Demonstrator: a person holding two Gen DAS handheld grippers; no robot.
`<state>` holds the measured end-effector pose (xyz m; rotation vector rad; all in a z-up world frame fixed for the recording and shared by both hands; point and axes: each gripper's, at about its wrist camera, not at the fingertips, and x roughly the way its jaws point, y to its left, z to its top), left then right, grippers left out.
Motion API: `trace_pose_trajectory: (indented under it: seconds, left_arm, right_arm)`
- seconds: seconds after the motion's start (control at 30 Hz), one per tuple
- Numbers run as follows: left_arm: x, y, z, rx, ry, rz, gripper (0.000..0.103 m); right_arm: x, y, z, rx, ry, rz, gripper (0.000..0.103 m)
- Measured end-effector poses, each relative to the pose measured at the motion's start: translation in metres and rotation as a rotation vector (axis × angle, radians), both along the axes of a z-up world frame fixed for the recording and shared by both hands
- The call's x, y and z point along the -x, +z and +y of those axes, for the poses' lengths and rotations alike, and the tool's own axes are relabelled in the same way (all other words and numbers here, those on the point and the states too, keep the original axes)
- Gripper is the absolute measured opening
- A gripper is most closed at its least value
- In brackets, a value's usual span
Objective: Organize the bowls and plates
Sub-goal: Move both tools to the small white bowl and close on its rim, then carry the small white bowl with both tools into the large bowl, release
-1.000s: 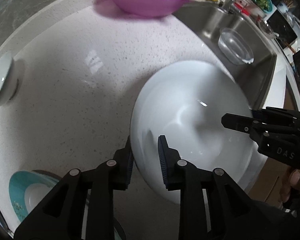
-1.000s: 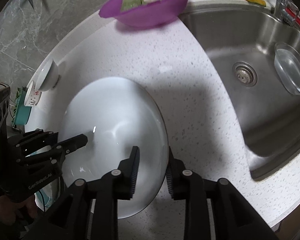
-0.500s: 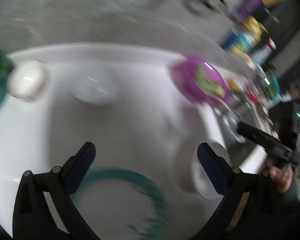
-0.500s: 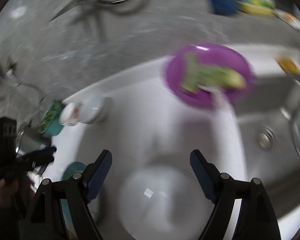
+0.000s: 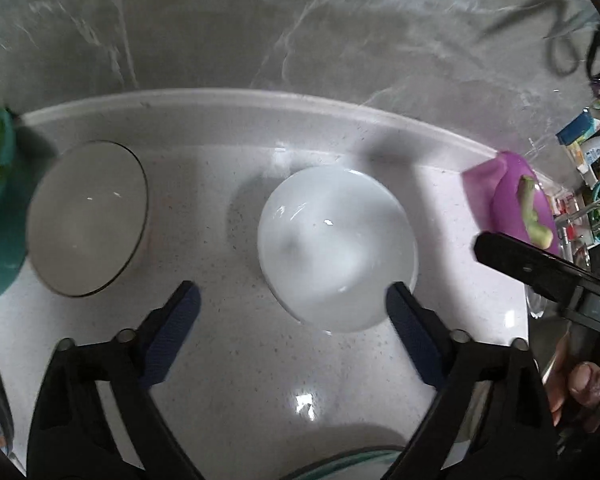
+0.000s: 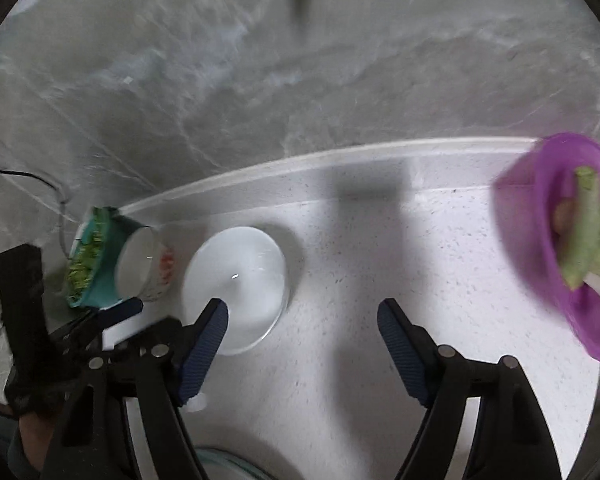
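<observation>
Both grippers let go of the big white plate and swung over, left gripper (image 5: 292, 312) and right gripper (image 6: 302, 326) fingers wide and empty, closing slightly, so I'd center on the white bowl (image 5: 336, 248) on the table (image 5: 236, 376) before pinching its rim.

Two handheld black grippers with blue pads point steeply down. The left gripper (image 5: 292, 308) has wide-spread jaws with nothing between the pads; they have just been closing slightly. The right gripper (image 6: 302, 322) is likewise spread and empty, its jaws also just narrowing a little. A hand (image 5: 580, 392) grips the right gripper's handle.
</observation>
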<state>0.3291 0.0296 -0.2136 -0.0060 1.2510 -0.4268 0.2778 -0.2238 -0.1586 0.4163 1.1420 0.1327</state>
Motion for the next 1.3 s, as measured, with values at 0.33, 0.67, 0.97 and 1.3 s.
trace_pose_trajectory:
  seconds: [0.33,0.67,0.97,1.3]
  left_arm:
    - [-0.031,-0.046,-0.009,-0.047,0.001,0.045,0.073]
    - [-0.049,-0.073,-0.015,-0.081,-0.018,0.079,0.026]
    - [-0.049,-0.078,-0.027,-0.061,-0.059,0.071,0.012]
    - [-0.044,-0.061,-0.031,-0.068,-0.074,0.050,0.011]
  right_arm:
    - [-0.035,-0.054,0.007,0.015,0.028,0.098,0.068]
    - [-0.050,-0.076,0.026,-0.003,0.069,0.140,0.054]
    - [-0.054,-0.073,0.050,-0.001,0.128,0.117,0.008]
    - [-0.047,-0.062,0.042,-0.015,0.110,0.098,0.008]
